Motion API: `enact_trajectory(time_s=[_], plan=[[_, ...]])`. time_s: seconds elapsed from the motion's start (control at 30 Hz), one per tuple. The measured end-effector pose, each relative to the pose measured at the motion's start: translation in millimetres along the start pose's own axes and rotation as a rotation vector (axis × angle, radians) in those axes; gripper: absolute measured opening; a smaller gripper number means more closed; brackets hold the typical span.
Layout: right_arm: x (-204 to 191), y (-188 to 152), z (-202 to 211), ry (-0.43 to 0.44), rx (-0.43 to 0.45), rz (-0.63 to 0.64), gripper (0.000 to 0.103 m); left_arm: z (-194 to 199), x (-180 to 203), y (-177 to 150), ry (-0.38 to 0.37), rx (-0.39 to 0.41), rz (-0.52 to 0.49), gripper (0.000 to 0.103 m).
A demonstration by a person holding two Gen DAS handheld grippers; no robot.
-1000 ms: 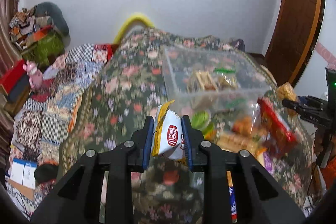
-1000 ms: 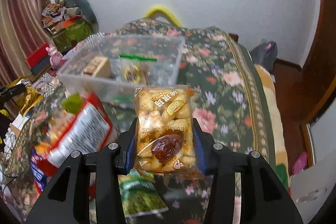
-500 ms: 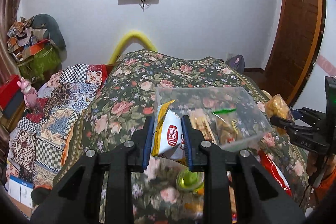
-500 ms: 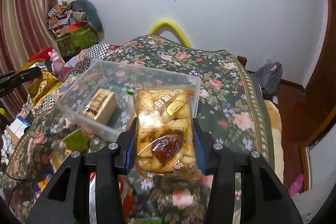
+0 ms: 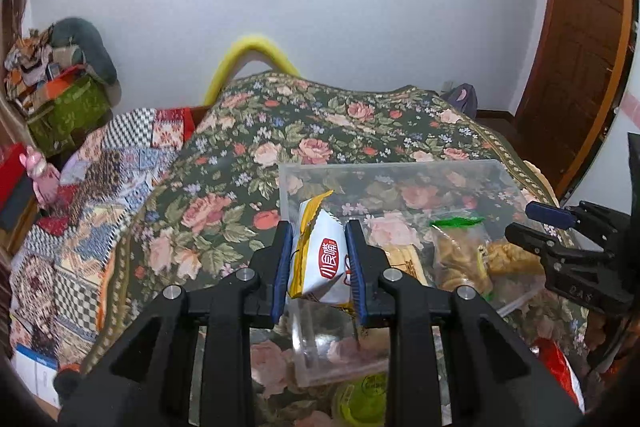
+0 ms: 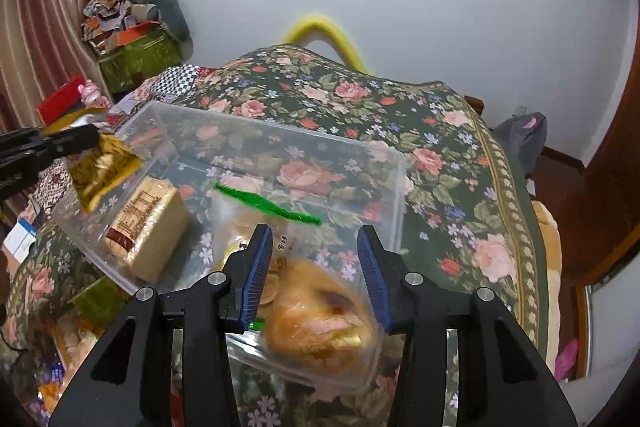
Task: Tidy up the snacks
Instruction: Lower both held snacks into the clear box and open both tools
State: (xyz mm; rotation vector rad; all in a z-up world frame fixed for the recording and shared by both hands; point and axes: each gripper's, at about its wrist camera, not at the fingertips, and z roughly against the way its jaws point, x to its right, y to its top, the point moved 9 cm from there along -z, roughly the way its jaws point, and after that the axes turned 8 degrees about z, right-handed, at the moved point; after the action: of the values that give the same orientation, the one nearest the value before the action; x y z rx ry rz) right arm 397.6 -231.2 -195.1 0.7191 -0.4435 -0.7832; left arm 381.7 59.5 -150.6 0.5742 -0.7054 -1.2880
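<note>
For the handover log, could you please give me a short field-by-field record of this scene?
surface: floral bedcover
container: clear plastic bin, open-topped
already in bin: beige wrapped block; green-sealed bag
left gripper: shut on white-and-yellow packet, at the bin's near corner
right gripper: over the bin, puffed-snack bag blurred low between its pads; seemingly still gripped

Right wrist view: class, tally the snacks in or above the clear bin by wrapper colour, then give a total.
Gold pack: 1
Tan box: 1
Green-zipped clear bag: 1
Clear pack of yellow puffs: 1
Total: 4
</note>
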Motion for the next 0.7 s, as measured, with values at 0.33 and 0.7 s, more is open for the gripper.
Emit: enact_trajectory(time_s=[0.33,0.7], plan=[[4,-4,12,0.031,-0.002,-0.034,0.043,7,13,-9,-0.003,-0.003,-0.047,0.056],[5,-30,72,0.037,0.021,-0.049,0.057,67,17,-38,-0.03,-0.03,-0.063,0.071]])
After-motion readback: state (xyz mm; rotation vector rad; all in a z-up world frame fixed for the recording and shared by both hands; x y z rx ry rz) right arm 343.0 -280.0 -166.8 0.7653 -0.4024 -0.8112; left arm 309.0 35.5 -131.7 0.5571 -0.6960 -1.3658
